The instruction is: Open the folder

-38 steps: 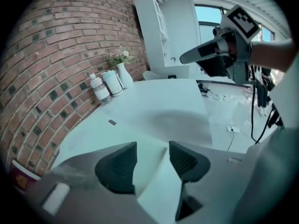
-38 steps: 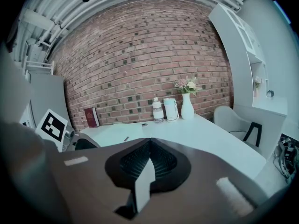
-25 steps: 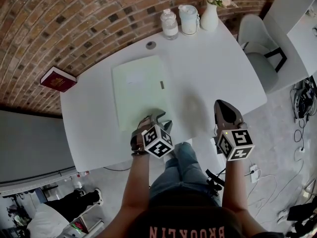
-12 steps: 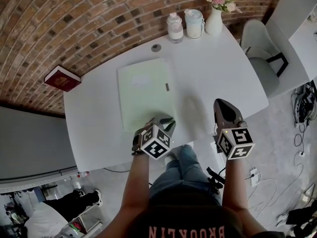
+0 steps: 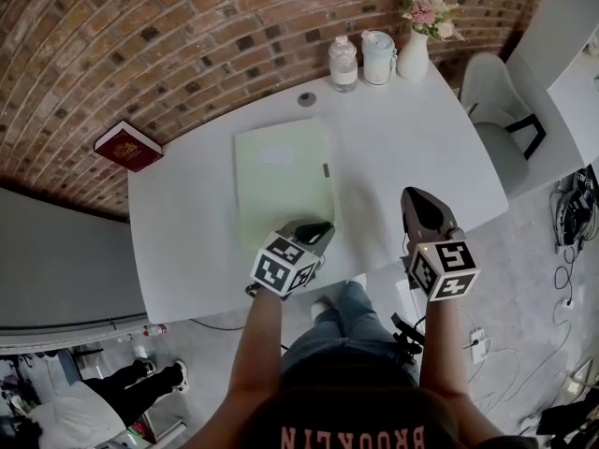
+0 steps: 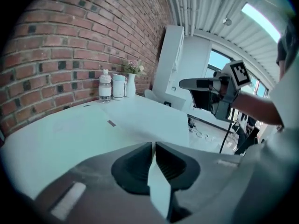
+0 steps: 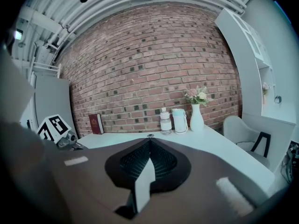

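A pale green folder (image 5: 281,176) lies flat and closed in the middle of the white table (image 5: 187,213). My left gripper (image 5: 314,230) is at the folder's near right corner. Its jaws are closing and are nearly together, with the thin edge of the cover pinched between them. In the left gripper view, the folder (image 6: 70,134) stretches away from the left gripper (image 6: 153,146). My right gripper (image 5: 418,199) hovers shut and empty above the table's near right edge, apart from the folder. The right gripper (image 7: 148,141) points level toward the brick wall.
A red book (image 5: 128,146) lies at the table's far left corner. A bottle (image 5: 343,64), a lidded jar (image 5: 378,58) and a vase of flowers (image 5: 413,52) stand along the far edge. A round grommet (image 5: 306,99) sits behind the folder, and a grey chair (image 5: 496,101) is on the right.
My left gripper's jaws went from wide open to nearly together at the folder's near edge. The gripper rolled and rose a little. The right gripper drifted slightly.
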A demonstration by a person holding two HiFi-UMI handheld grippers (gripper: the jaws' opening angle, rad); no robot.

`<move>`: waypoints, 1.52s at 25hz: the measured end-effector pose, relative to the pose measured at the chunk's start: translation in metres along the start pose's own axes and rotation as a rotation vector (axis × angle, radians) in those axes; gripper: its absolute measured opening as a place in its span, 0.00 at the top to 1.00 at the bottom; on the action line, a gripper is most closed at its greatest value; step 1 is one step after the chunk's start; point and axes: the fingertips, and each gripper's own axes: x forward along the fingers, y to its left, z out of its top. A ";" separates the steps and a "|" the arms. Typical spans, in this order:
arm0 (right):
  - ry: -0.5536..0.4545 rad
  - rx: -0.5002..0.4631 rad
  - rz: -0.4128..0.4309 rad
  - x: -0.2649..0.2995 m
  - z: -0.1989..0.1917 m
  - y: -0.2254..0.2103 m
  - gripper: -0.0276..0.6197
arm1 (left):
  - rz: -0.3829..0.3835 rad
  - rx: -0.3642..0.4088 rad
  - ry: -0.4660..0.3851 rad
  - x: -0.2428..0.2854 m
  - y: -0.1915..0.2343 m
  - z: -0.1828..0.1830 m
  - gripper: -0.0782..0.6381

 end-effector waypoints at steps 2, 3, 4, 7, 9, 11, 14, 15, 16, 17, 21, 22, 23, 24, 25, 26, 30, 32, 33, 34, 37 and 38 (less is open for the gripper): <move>-0.003 -0.004 0.004 0.001 0.002 0.002 0.96 | -0.004 -0.040 -0.029 -0.003 0.002 0.003 0.86; -0.004 -0.006 0.006 0.001 0.003 0.003 0.96 | -0.006 -0.064 -0.045 -0.005 0.003 0.005 0.86; -0.005 -0.007 0.008 0.002 0.005 0.003 0.96 | -0.009 -0.090 -0.063 -0.007 0.005 0.007 0.86; -0.009 -0.017 0.018 0.003 0.009 0.007 0.96 | -0.019 -0.174 -0.114 -0.014 0.010 0.012 0.87; -0.010 -0.023 0.026 0.004 0.011 0.010 0.96 | -0.027 -0.223 -0.141 -0.018 0.012 0.013 0.87; -0.013 -0.029 0.034 0.005 0.013 0.013 0.96 | -0.038 -0.271 -0.167 -0.021 0.013 0.012 0.87; -0.017 -0.036 0.043 0.006 0.016 0.017 0.96 | -0.051 -0.333 -0.204 -0.027 0.016 0.012 0.87; -0.017 -0.037 0.046 0.006 0.017 0.018 0.96 | -0.054 -0.346 -0.212 -0.028 0.016 0.012 0.87; -0.018 -0.038 0.049 0.007 0.018 0.019 0.96 | -0.056 -0.355 -0.219 -0.029 0.016 0.013 0.87; -0.017 -0.039 0.053 0.008 0.018 0.020 0.96 | -0.058 -0.363 -0.226 -0.030 0.016 0.013 0.87; -0.016 -0.053 0.078 0.014 0.021 0.029 0.96 | -0.073 -0.404 -0.271 -0.037 0.018 0.016 0.87; -0.016 -0.056 0.085 0.016 0.022 0.032 0.96 | -0.077 -0.414 -0.283 -0.039 0.019 0.017 0.87; -0.017 -0.060 0.091 0.017 0.023 0.034 0.96 | -0.082 -0.427 -0.298 -0.041 0.020 0.018 0.87; -0.017 -0.064 0.097 0.019 0.024 0.036 0.96 | -0.091 -0.443 -0.318 -0.043 0.021 0.019 0.87; -0.017 -0.068 0.103 0.021 0.025 0.038 0.96 | -0.107 -0.463 -0.346 -0.045 0.021 0.022 0.87; -0.017 -0.071 0.108 0.023 0.026 0.040 0.96 | -0.128 -0.485 -0.381 -0.048 0.021 0.026 0.87; -0.007 -0.078 0.128 0.030 0.025 0.047 0.96 | -0.161 -0.503 -0.465 -0.059 0.023 0.045 0.86; 0.001 -0.080 0.141 0.033 0.023 0.051 0.96 | -0.156 -0.478 -0.473 -0.062 0.023 0.052 0.86; 0.003 -0.083 0.148 0.035 0.023 0.054 0.96 | -0.153 -0.468 -0.477 -0.064 0.024 0.055 0.86; 0.005 -0.085 0.156 0.036 0.022 0.057 0.96 | -0.149 -0.457 -0.479 -0.067 0.024 0.057 0.86; 0.005 -0.090 0.174 0.040 0.023 0.065 0.96 | -0.137 -0.436 -0.488 -0.076 0.025 0.058 0.86; 0.004 -0.090 0.177 0.042 0.024 0.067 0.96 | -0.133 -0.432 -0.495 -0.079 0.025 0.059 0.86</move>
